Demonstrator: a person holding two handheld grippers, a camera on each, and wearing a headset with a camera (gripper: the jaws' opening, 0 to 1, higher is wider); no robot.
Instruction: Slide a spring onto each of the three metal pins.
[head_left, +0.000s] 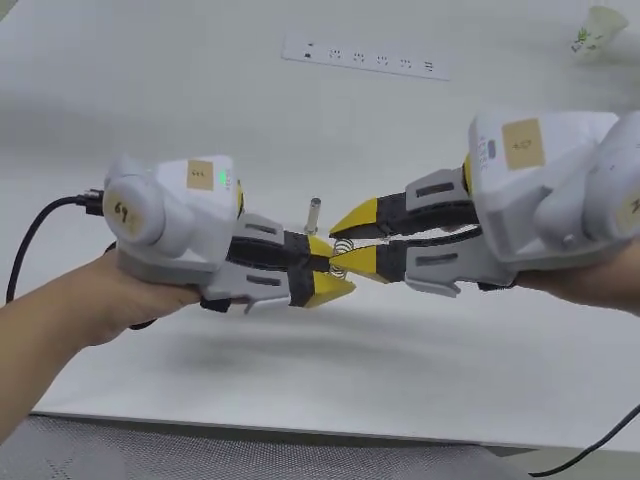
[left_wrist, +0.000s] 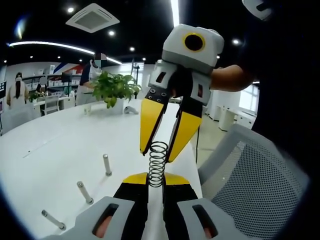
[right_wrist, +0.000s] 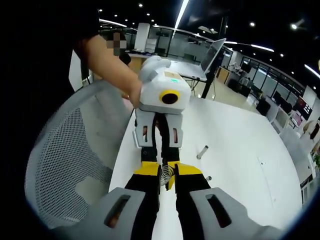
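Observation:
A small metal spring (head_left: 340, 252) hangs in the air between the two grippers, which meet tip to tip above the white table (head_left: 300, 120). My left gripper (left_wrist: 156, 181) is shut on the spring's (left_wrist: 157, 162) near end. My right gripper (right_wrist: 165, 175) comes from the opposite side, and its yellow fingers (left_wrist: 150, 125) press both sides of the spring's (right_wrist: 165, 174) far end. Three metal pins stand on the table: one (left_wrist: 107, 164), a second (left_wrist: 85, 192) and a third (left_wrist: 52, 219). One pin (head_left: 314, 213) rises just behind the fingertips.
A white power strip (head_left: 365, 58) lies at the table's far side, with a paper cup (head_left: 598, 30) at the far right. A grey mesh chair (right_wrist: 75, 150) stands by the table's near edge. Black cables trail from both grippers. People and a plant (left_wrist: 115, 87) are in the background.

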